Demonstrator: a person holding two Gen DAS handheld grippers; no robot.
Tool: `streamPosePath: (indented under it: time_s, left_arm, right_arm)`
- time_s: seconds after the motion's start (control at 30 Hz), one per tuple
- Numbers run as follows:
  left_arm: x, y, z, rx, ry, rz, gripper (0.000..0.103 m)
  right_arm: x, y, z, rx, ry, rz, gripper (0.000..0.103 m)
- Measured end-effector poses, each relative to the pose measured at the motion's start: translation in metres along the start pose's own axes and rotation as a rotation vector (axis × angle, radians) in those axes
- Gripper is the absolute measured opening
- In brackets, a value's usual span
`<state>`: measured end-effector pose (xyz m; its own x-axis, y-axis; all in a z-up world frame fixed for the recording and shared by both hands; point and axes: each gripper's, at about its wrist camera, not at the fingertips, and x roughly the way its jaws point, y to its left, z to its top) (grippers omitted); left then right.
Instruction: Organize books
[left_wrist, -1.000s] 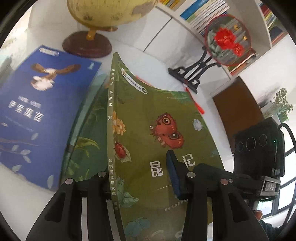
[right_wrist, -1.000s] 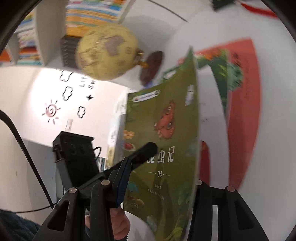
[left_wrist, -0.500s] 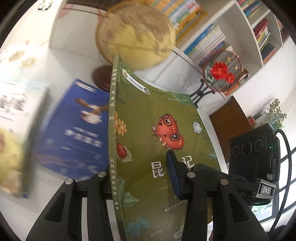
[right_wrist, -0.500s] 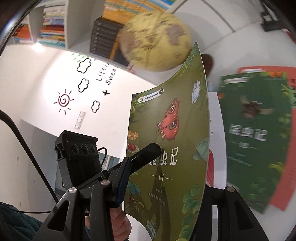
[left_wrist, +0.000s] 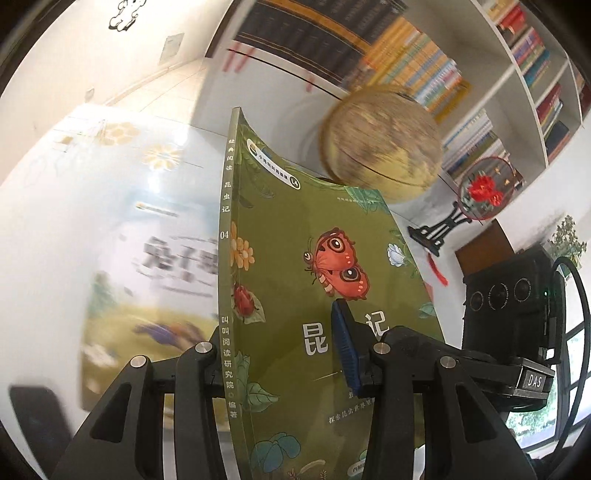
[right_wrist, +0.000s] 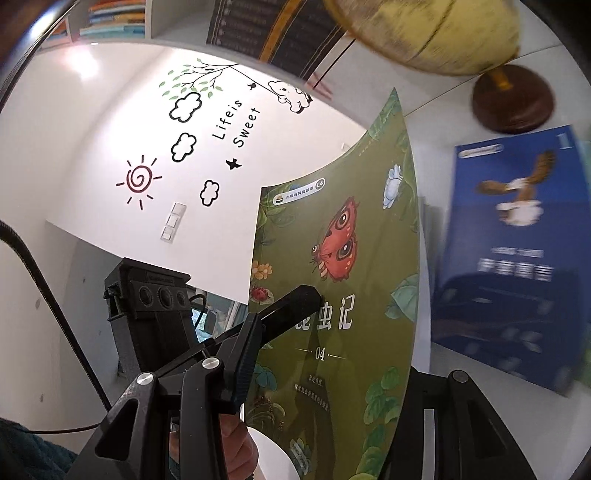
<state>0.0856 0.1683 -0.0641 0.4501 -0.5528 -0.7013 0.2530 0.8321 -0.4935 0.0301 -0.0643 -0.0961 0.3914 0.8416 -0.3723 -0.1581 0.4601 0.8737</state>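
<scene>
Left claw (left_wrist: 280, 347) clamped, raised; right claw (right_wrist: 354, 332) clamped, raised alongside

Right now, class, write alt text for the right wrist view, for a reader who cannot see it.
The right gripper clamps an olive-green insect book with a red butterfly cover, held upright. Beyond it, a blue book lies flat near a globe's dark round base, and a white wall reads "Life is Sweet".
</scene>
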Motion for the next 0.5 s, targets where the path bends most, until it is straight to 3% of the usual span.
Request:
streamPosePath:
  time_s: [0.27,0.5]
  left_arm:
    - [0.010,0.056,0.014,-0.027,0.027,-0.011,0.039]
    - [0.022,0.089,0.012,-0.052,0.064,0.004,0.039]
  right_arm:
    - [0.065,0.005,0.009,0.029,0.004,-0.061,0.045]
    - [0.094,-0.010,0.008,0.069,0.018,-0.119,0.045]
